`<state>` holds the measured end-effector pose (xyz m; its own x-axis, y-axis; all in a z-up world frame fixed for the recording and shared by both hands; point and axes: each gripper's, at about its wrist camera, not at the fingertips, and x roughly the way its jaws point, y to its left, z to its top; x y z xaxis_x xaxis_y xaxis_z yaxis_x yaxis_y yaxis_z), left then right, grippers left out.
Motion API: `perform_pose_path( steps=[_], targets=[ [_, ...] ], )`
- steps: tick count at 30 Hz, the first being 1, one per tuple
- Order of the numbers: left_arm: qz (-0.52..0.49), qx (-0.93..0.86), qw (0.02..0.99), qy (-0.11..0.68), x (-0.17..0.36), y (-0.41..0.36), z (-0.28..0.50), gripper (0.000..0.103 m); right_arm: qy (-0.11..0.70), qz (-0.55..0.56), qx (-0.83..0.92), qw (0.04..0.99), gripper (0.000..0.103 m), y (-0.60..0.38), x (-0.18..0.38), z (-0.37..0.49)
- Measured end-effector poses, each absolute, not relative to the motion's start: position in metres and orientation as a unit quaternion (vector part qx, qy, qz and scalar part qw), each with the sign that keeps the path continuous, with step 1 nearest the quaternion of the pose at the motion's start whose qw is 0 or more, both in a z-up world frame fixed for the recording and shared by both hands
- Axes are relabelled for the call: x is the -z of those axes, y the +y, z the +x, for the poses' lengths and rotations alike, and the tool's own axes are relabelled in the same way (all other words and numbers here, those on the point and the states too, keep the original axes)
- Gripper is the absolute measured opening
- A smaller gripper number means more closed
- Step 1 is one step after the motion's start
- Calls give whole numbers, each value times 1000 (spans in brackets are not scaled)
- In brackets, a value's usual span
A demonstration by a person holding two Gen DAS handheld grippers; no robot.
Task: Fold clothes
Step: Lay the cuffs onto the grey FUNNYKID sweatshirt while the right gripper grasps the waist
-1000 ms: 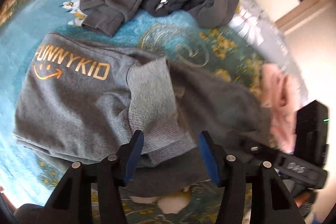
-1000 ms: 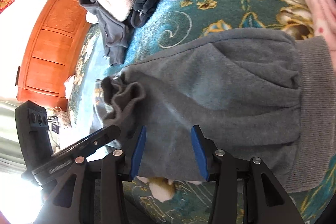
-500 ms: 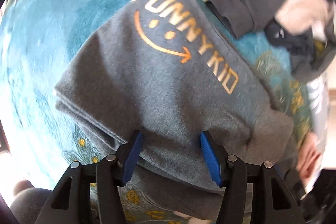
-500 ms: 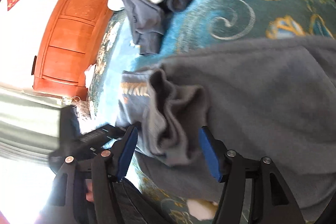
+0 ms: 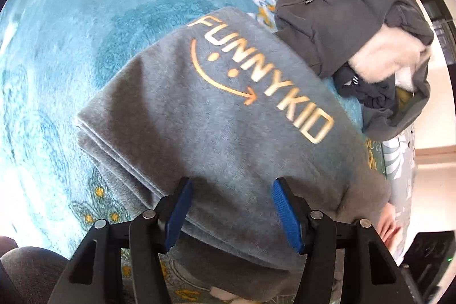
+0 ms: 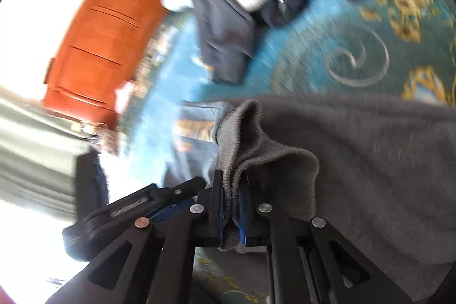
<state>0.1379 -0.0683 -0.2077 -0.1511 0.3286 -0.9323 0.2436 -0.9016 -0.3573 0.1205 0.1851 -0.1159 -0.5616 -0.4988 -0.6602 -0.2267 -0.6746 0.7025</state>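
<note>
Across the teal floral bedspread (image 5: pixel 85 27) lies a grey sweatshirt (image 5: pixel 176 116), folded so that stacked fabric edges show along one side, its gold "FUNNYKID" lettering (image 5: pixel 265 79) and smile-shaped arrow facing up. Over its near edge hovers the left gripper (image 5: pixel 229 207), its blue-padded jaws spread wide apart with nothing between them, the cloth lying flat just beyond the tips. At the far side of the sweatshirt, touching its corner, sits a heap of other clothes: a dark grey hoodie (image 5: pixel 336 19) bundled around a fluffy cream garment (image 5: pixel 384 59) and something navy beneath it. A bit of a hand (image 5: pixel 390 224) shows past the sweatshirt's right edge. From the right wrist view, which is blurred, the right gripper (image 6: pixel 231 207) has its jaws clenched on a bunched ribbed cuff (image 6: pixel 242 144) of the same grey sweatshirt (image 6: pixel 370 155), the knit standing up in folds above the tips and the rest of the garment spreading away to the right over the bedspread (image 6: pixel 327 42). Just beside it on the left is the black body of the other gripper (image 6: pixel 136 204). Beyond the bed's far edge stands an orange-brown wooden headboard (image 6: pixel 105 36), with the dark clothes heap (image 6: pixel 228 4) lying near it.
</note>
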Motion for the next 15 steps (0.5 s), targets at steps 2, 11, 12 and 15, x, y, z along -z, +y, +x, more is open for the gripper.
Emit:
perform_pose_path(
  steps=[2,11,12,15],
  targets=[
    [-657,-721,26,-219,210,-68,140,62,-392,478,783,70,8,189,127,123],
    [-667,-728,39,-152,209,-44,146,62,-442,509,737,37,12,206,170,141],
    [-667,-728,39,-151,208,-44,146,62,-443,509,737,36,18,208,168,143],
    [-658,-736,49,-154,204,-41,149,62,-428,520,739,15,26,218,156,168]
  ],
)
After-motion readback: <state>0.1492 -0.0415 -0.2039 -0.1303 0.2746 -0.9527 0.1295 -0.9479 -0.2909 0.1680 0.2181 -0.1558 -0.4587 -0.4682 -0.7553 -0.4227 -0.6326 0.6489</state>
